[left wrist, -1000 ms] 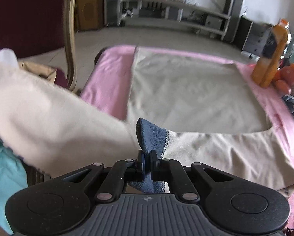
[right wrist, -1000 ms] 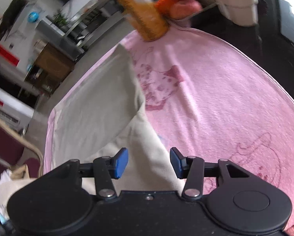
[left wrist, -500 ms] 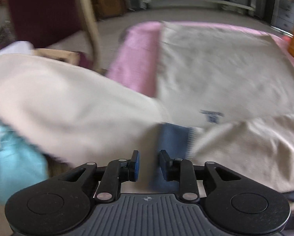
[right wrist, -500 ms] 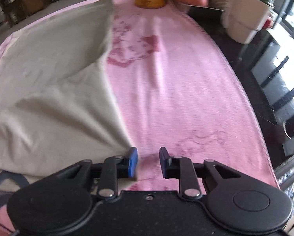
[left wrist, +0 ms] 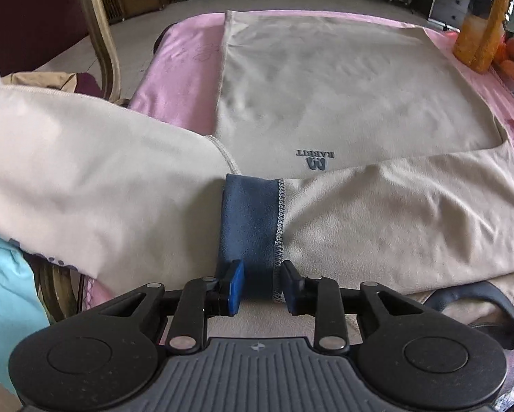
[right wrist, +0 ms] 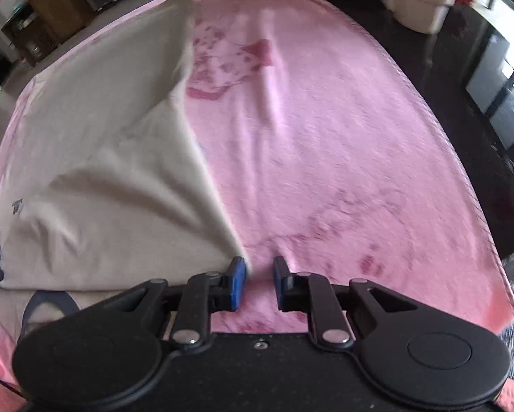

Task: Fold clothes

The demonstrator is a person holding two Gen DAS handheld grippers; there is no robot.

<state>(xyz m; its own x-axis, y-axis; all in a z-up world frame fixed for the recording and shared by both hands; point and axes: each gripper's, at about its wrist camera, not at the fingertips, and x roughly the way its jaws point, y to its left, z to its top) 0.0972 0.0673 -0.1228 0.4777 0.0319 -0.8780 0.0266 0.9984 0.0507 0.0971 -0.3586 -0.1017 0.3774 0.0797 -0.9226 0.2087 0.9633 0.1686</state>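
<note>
Pink blanket [right wrist: 325, 144] covers the table; beige shirt [left wrist: 343, 96] lies on it, sleeves folded in. Soft, light, limp, so we'd pinch seams/corners. Left gripper [left wrist: 260, 285] just opened, navy cuff [left wrist: 250, 226] loose between jaws. Right gripper [right wrist: 259, 283] closing, nothing clamped, beside shirt edge. Only left view shows logo; right shows bare blanket.

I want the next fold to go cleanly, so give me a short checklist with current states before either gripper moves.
1. Left gripper clear of the navy cuff: not ok; its jaws have just been opening, but the cuff lies between them.
2. Right gripper holding the beige garment: not ok; its jaws have just been closing, the garment's corner lies beside the left pad, pink blanket in the gap.
3. Garment body flat: ok.
4. Orange bottle off the garment: ok.
5. Sleeve fully on the table: cannot tell.
</note>
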